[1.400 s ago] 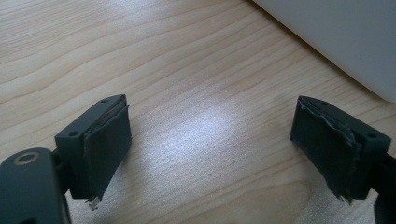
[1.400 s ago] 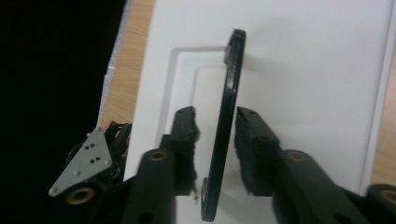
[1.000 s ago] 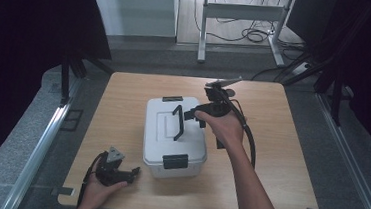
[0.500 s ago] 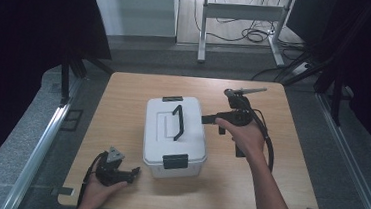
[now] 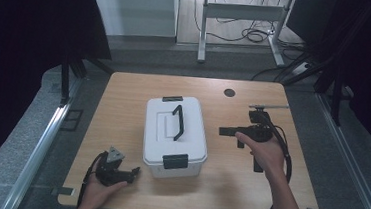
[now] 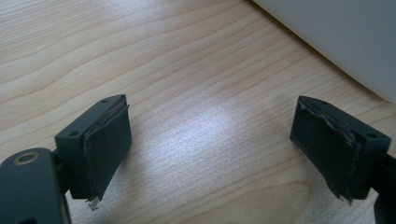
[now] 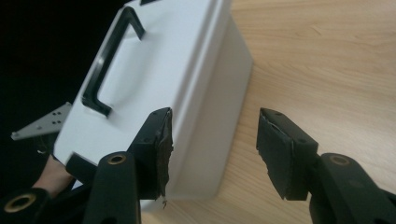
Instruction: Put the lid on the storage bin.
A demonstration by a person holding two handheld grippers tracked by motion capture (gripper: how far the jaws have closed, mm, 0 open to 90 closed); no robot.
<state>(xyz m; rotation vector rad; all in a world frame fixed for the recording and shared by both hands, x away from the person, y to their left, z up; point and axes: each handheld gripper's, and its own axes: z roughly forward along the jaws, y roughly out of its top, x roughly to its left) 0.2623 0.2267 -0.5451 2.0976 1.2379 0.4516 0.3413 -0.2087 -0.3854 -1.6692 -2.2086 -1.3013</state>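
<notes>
**Both grippers empty beside the white box**

In the high view, the white box (image 5: 175, 136) with its black handle (image 5: 178, 122) raised stood at the centre of the wooden table (image 5: 124, 89). The right gripper (image 5: 229, 132) lay right of centre, clear of the box; its jaws had just been opening and stood wide with nothing between them. The left gripper (image 5: 130, 173) rested at lower left, near the box's front corner, jaws wide apart over bare wood.
</notes>
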